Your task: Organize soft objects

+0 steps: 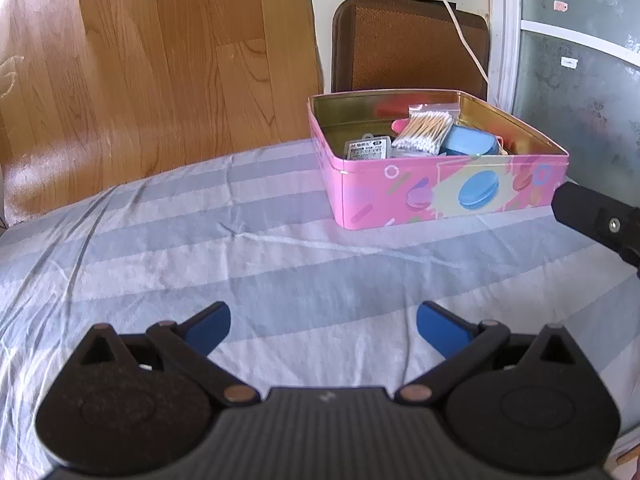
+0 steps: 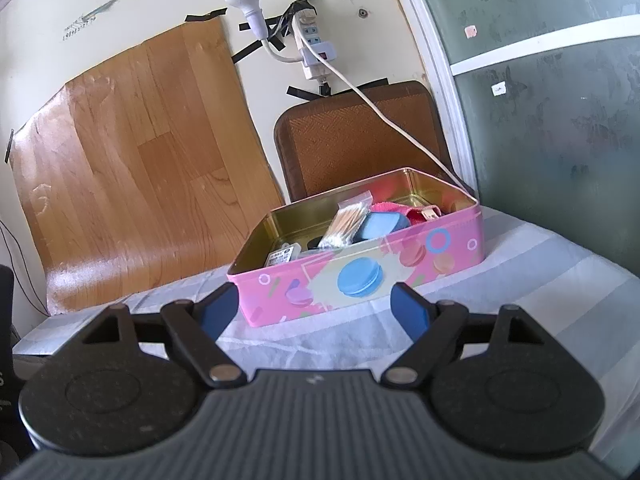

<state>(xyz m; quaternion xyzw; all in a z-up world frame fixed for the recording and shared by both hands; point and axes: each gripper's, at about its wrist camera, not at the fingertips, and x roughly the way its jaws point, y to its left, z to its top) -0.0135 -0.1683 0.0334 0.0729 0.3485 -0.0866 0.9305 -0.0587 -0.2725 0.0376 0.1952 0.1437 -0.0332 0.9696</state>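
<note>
Both the left tongs and right tongs gape empty, while the pink tin at frame centre half-hides its cotton swabs and blue pouch.

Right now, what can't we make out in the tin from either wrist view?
- Pink tin floor: left wrist view, near wall and the cotton swab bag hide it.
- Label on the small grey packet: print too small.
- Pink cloth item: right wrist view, mostly hidden behind the blue case.

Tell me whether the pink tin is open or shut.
Open: the pink tin has no lid on, and its gold interior and the cotton swabs inside show.
</note>
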